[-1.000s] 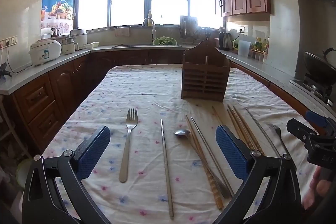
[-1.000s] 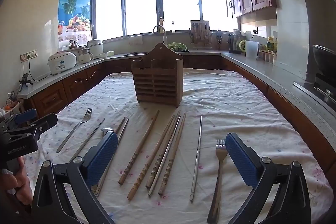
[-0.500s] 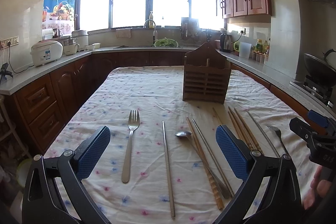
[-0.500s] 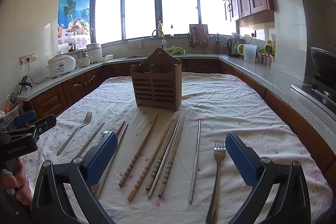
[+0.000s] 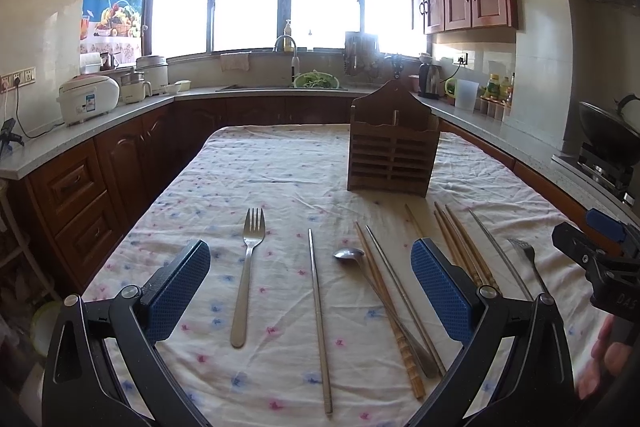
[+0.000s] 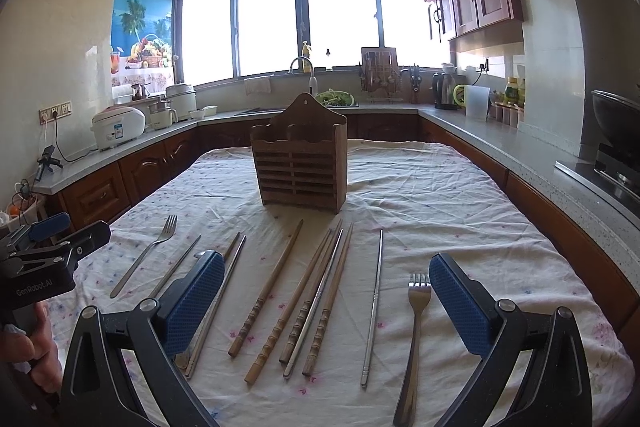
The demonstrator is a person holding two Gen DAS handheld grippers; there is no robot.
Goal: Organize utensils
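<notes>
A wooden utensil holder (image 5: pixel 393 149) (image 6: pixel 301 165) stands upright mid-table on the flowered cloth. In front of it lie a fork (image 5: pixel 247 270), a metal chopstick (image 5: pixel 319 315), a spoon (image 5: pixel 352 255), several bamboo chopsticks (image 6: pixel 296 301) and metal ones (image 6: pixel 373 303), and a second fork (image 6: pixel 416 327). My left gripper (image 5: pixel 310 293) is open and empty above the near cloth, over the left fork and chopstick. My right gripper (image 6: pixel 326 301) is open and empty over the bamboo chopsticks. Each gripper shows at the edge of the other's view.
The clothed table (image 5: pixel 260 163) is ringed by dark wood cabinets and a grey counter (image 6: pixel 500 139). A rice cooker (image 5: pixel 88 99) stands left, a sink (image 5: pixel 288 75) at the back, a wok on a stove (image 5: pixel 608 135) right.
Both views have tilted up slightly, so the table and utensils sit lower in frame. Nothing on the table has moved, and both grippers stay open.
</notes>
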